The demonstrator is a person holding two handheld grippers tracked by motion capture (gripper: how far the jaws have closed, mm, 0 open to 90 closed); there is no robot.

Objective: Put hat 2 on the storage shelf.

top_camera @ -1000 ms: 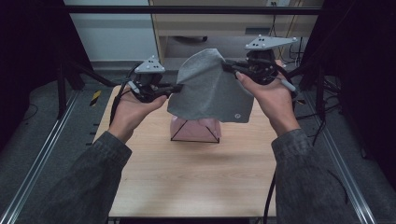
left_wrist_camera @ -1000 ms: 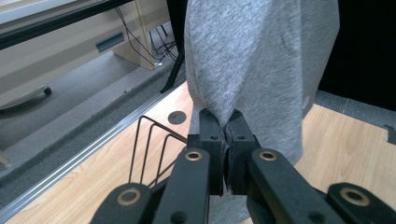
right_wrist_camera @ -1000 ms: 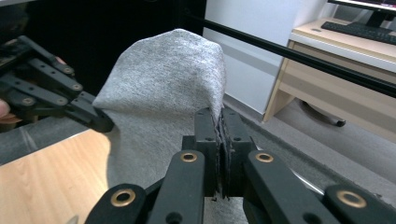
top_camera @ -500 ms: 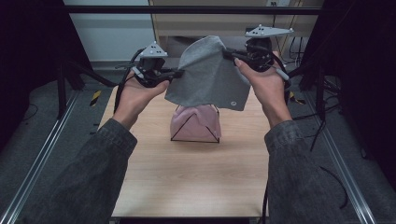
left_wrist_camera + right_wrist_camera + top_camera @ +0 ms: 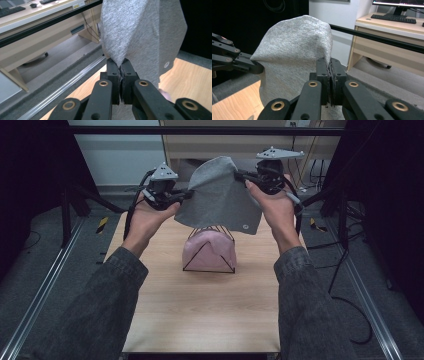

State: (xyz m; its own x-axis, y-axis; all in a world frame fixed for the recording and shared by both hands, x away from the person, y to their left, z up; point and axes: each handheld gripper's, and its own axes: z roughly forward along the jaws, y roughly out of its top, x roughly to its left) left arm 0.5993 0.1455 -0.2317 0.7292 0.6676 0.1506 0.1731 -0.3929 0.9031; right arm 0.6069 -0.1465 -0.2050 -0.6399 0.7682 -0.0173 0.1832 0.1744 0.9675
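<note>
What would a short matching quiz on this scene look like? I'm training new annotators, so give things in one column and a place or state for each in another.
Things:
1. grey cloth
2. pink cloth
3. left gripper
4. table

Places or states:
A. lies inside a black wire frame
B. held up in the air between two grippers
C. light wood, under the frame
D. shut on the cloth's edge

Pairs: 1-B, 2-A, 3-D, 4-C
</note>
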